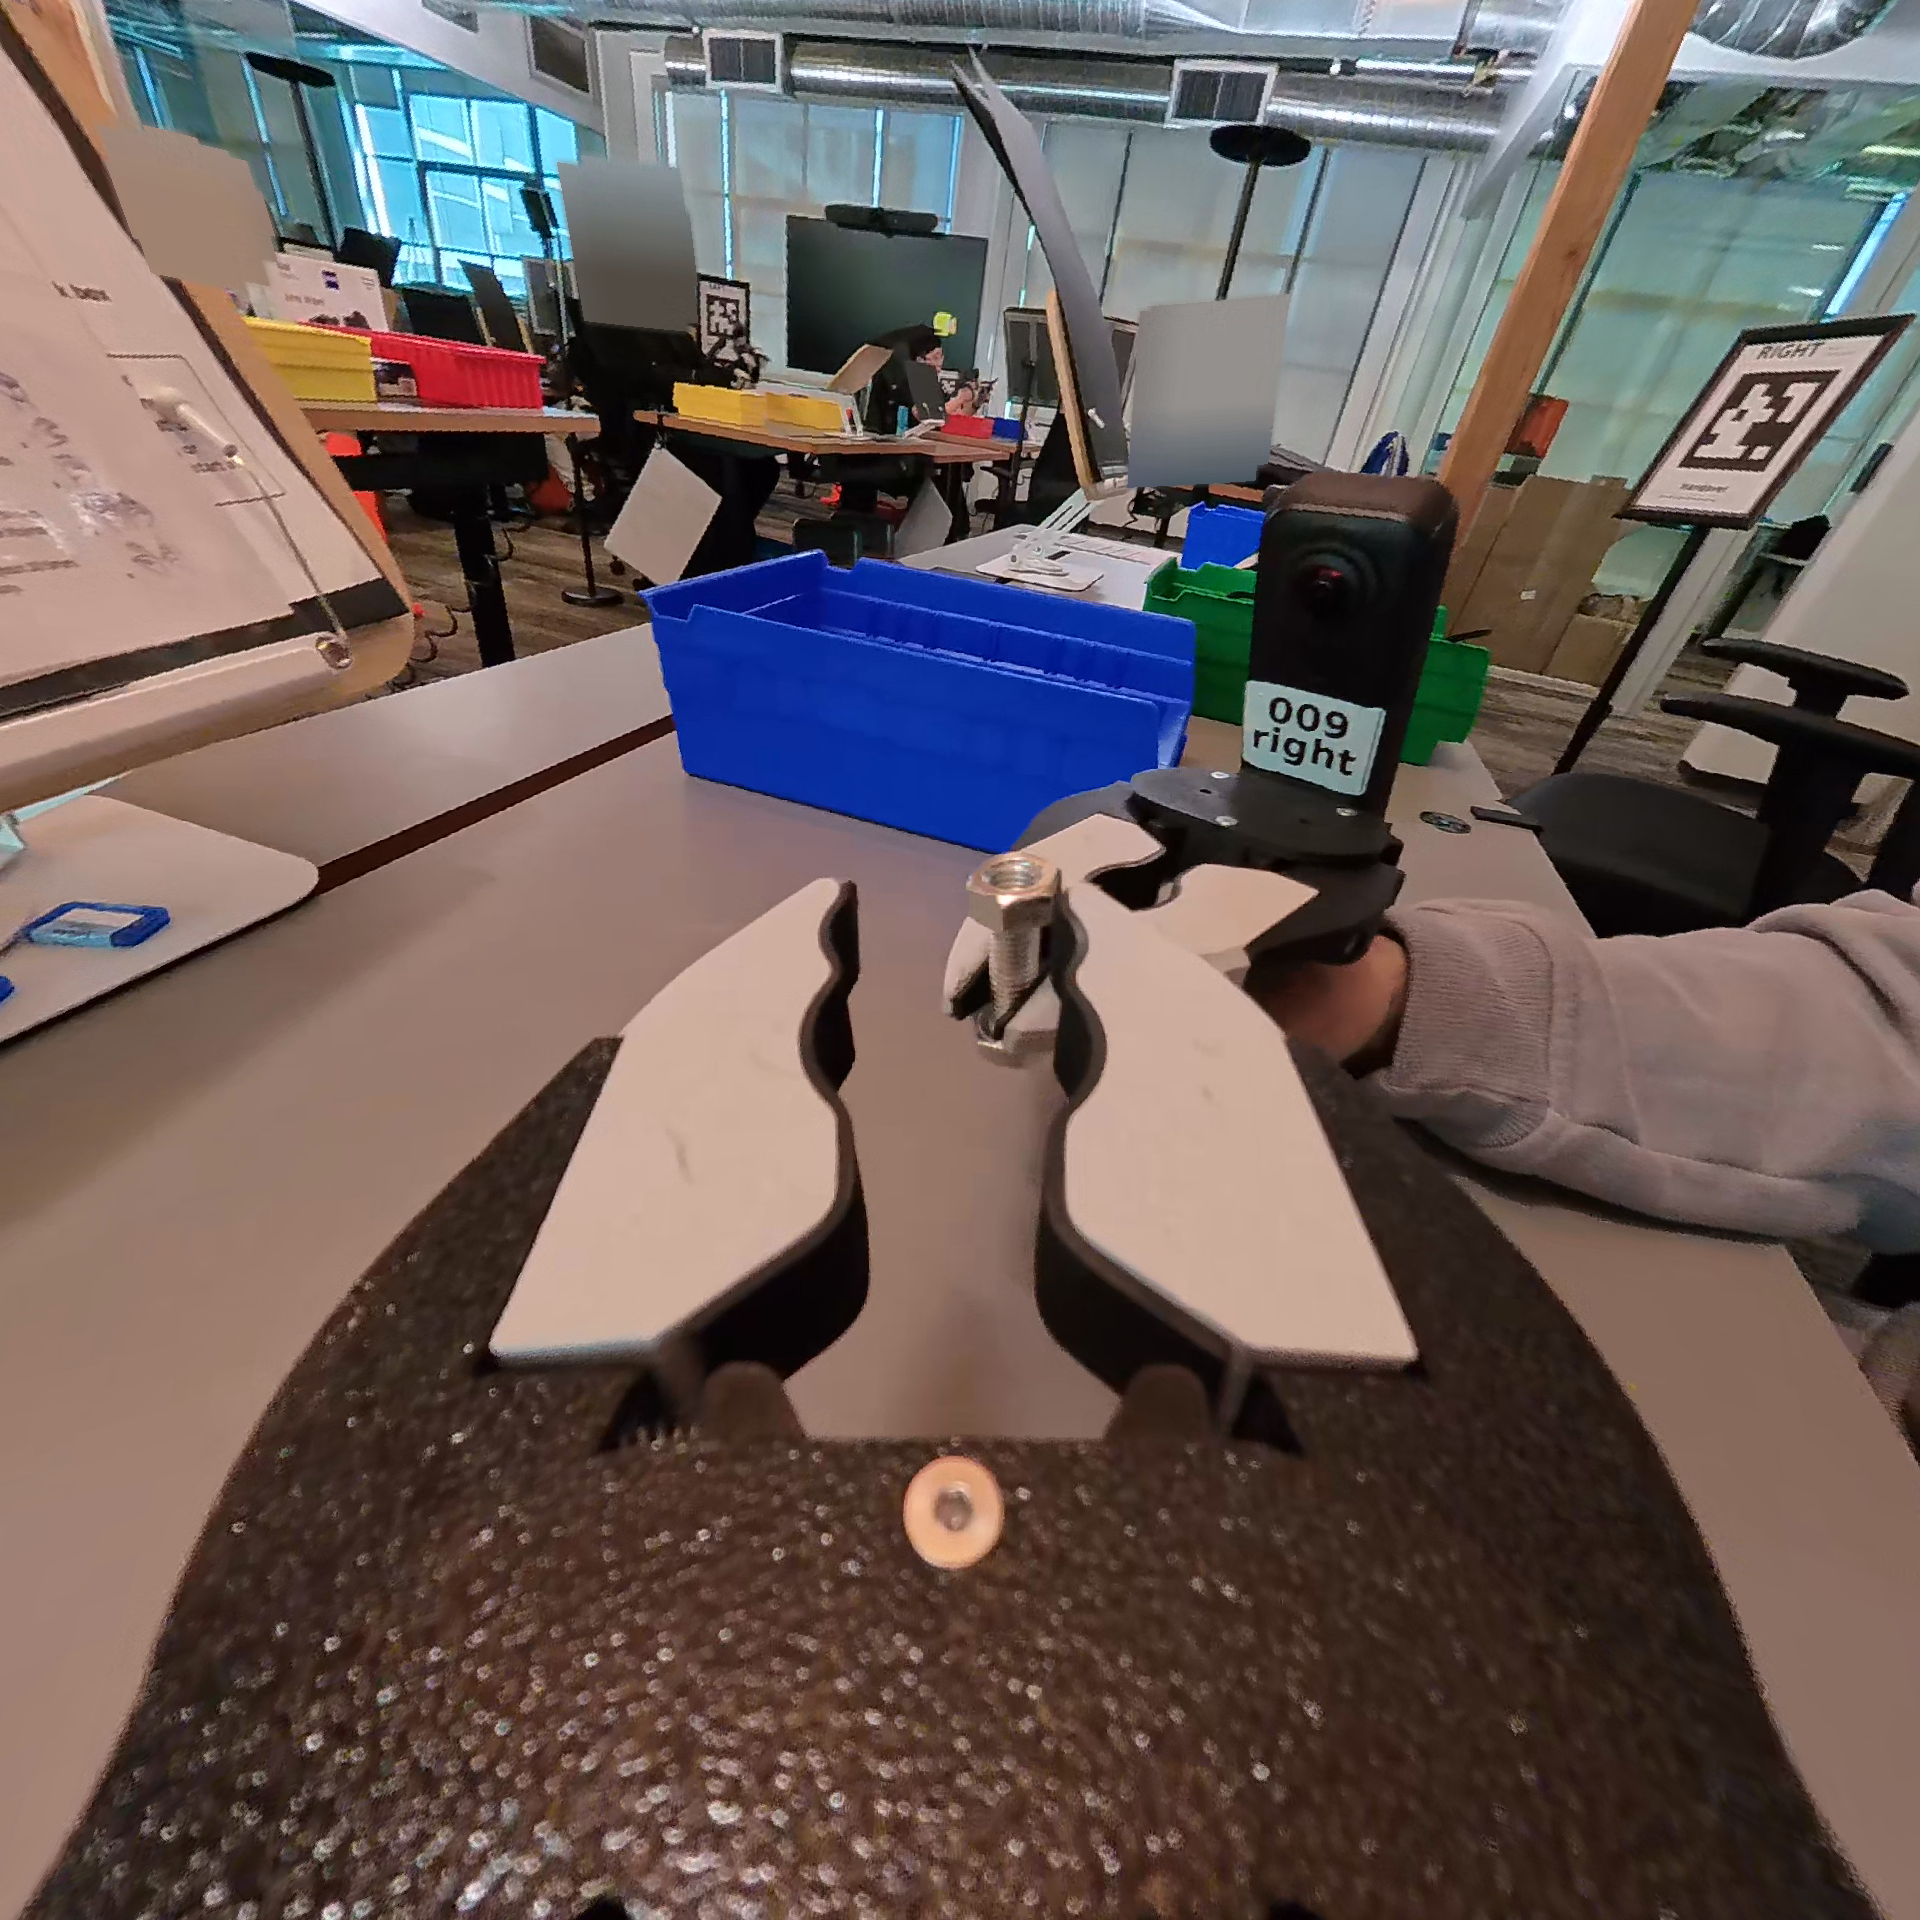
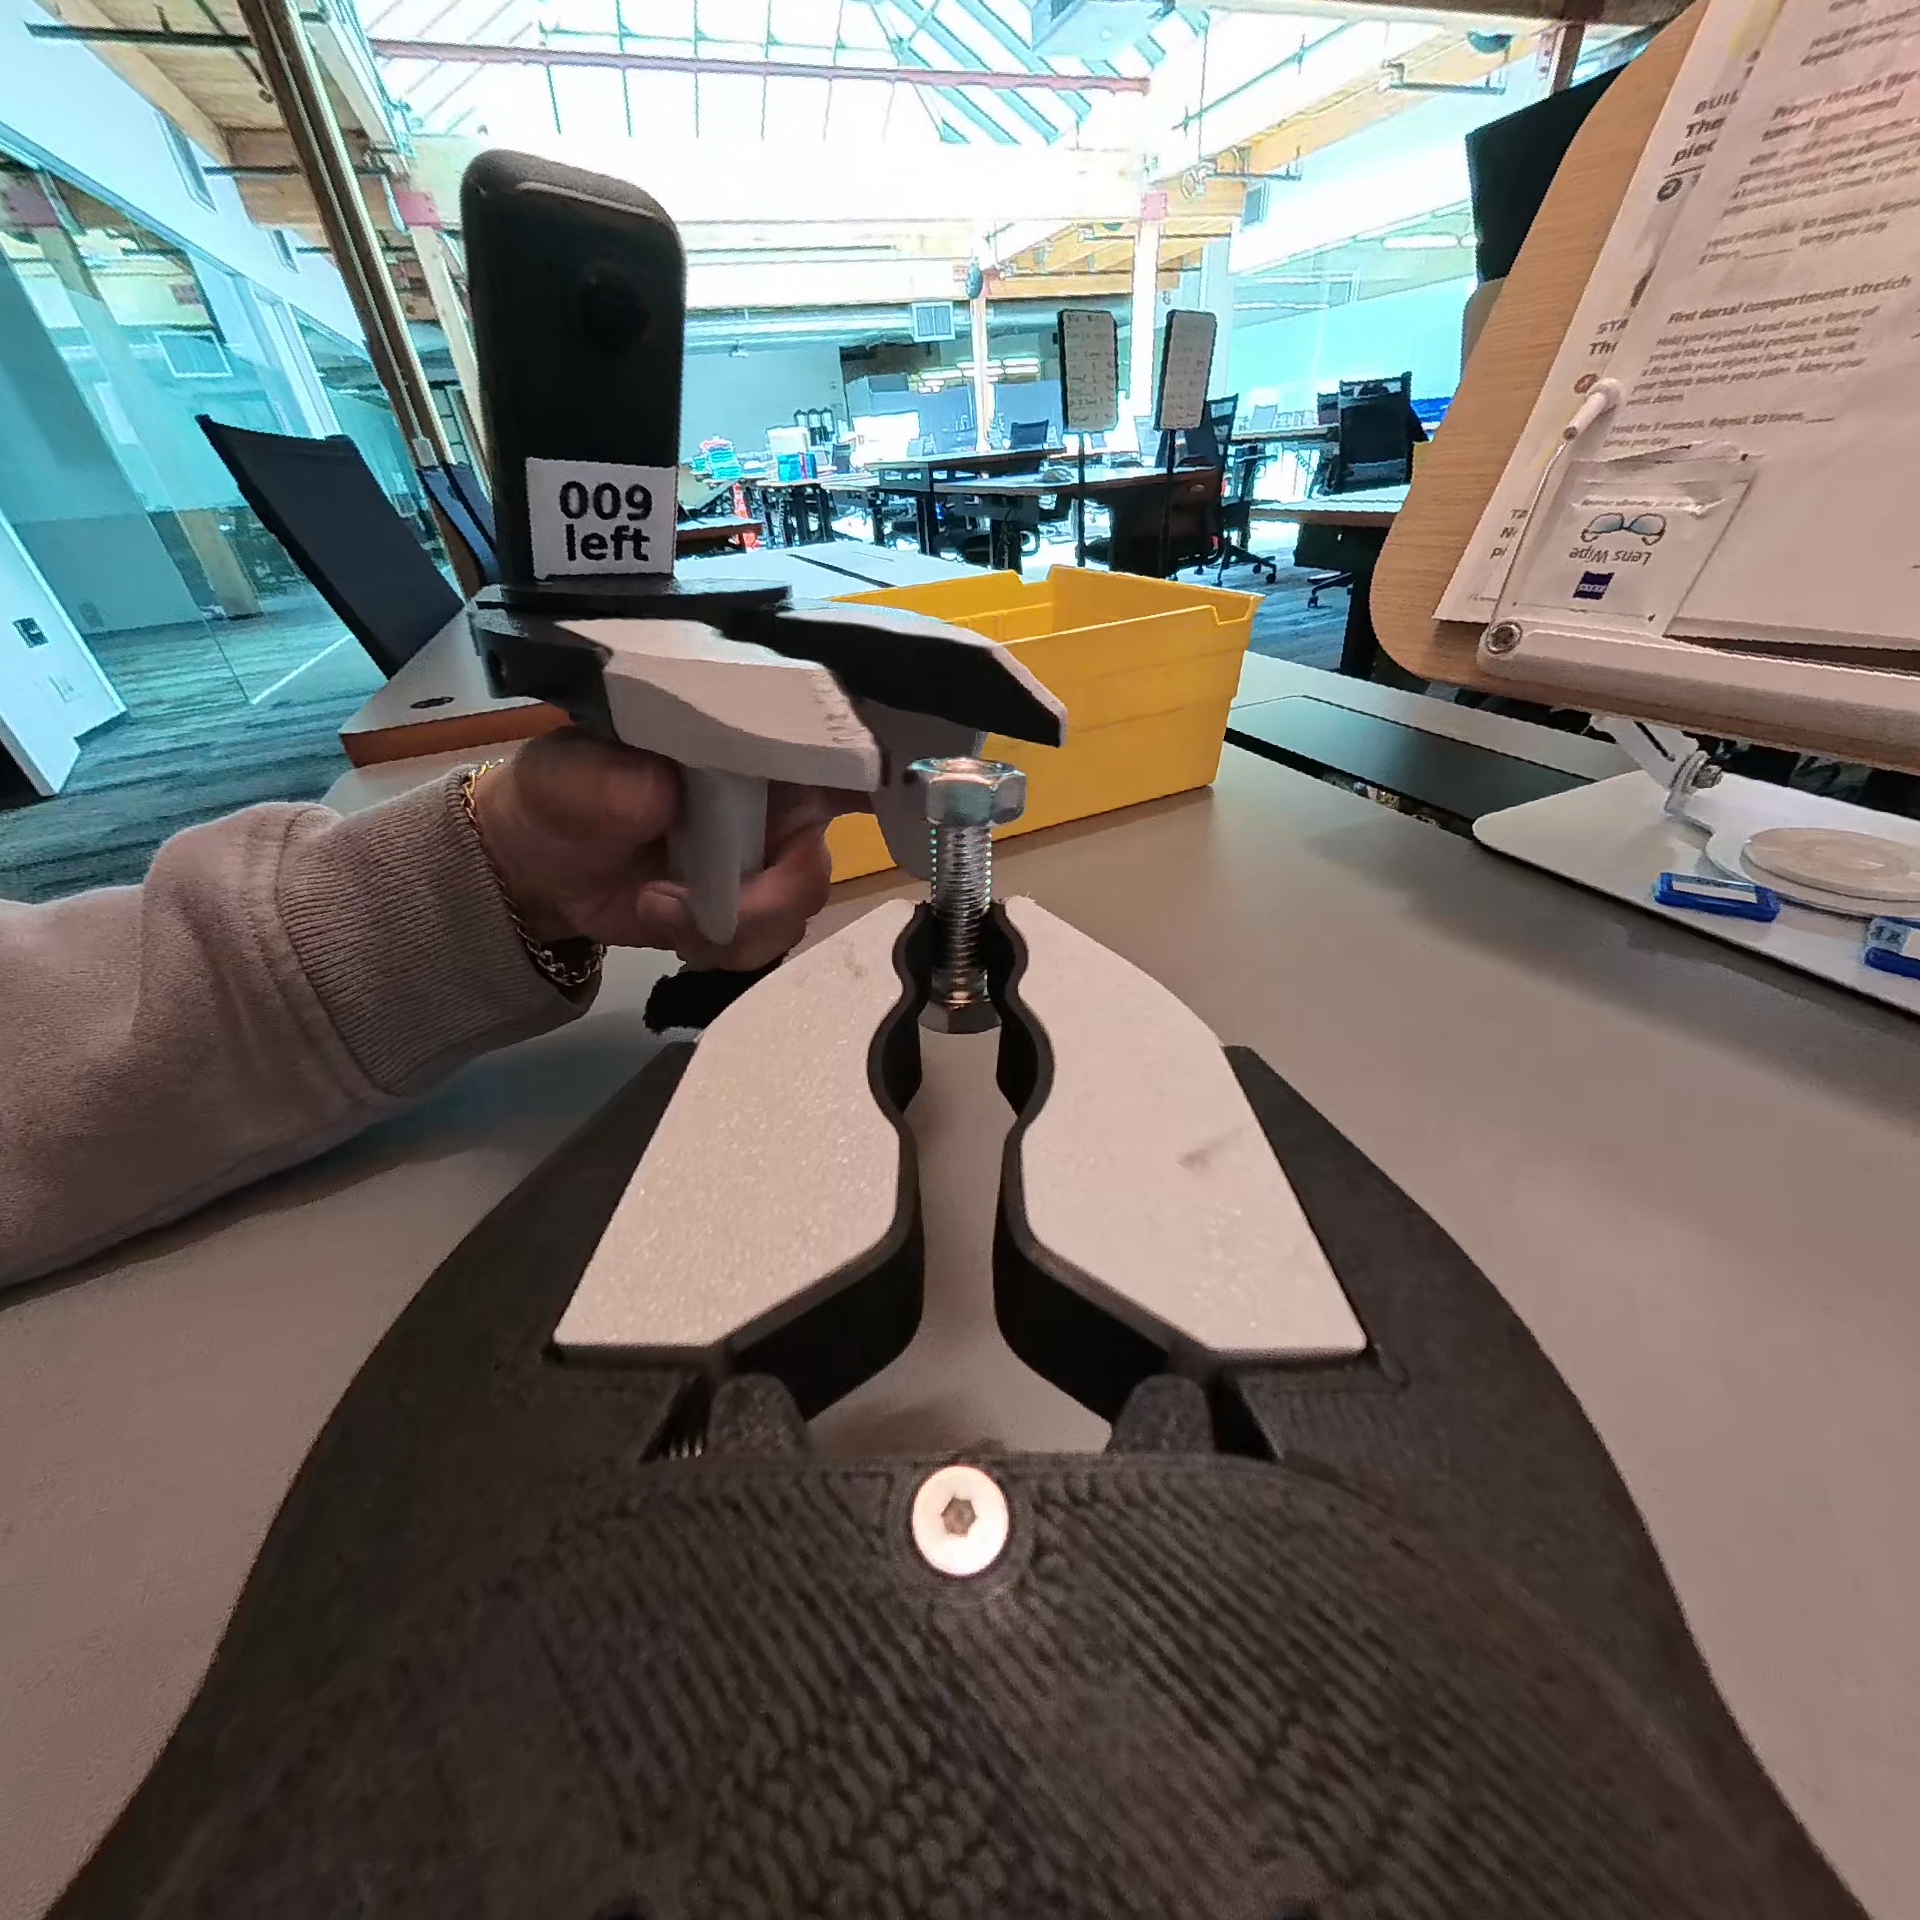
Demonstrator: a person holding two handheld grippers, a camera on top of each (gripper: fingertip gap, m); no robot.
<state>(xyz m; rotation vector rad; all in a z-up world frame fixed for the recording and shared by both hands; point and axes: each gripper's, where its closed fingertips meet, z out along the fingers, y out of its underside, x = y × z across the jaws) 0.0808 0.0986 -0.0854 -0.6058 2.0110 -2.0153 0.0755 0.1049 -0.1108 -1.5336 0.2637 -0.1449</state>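
My right tongs (image 2: 961, 914) grip an upright silver bolt (image 2: 961, 914) by its thread; my left tongs (image 1: 961, 914) stand apart, empty, around its nut (image 1: 1013, 883), above the desk (image 1: 520, 935).

A grey table (image 1: 436, 997) carries a blue bin (image 1: 914, 707) ahead of the left gripper (image 1: 956, 935), a green bin (image 1: 1455, 686) behind it, and a yellow bin (image 2: 1122, 665) beyond the right gripper (image 2: 961, 925). A white stand base (image 2: 1621, 842) rests on the table right of that gripper.

Silver bolt (image 2: 961, 914) upright, head down, threaded shank clamped between right gripper (image 2: 961, 920) fingertips above the grey table (image 2: 1455, 1091). Hex nut (image 2: 966, 790) on its top end, left gripper (image 1: 951, 914) fingers on either side of the nut, not yet pressing.
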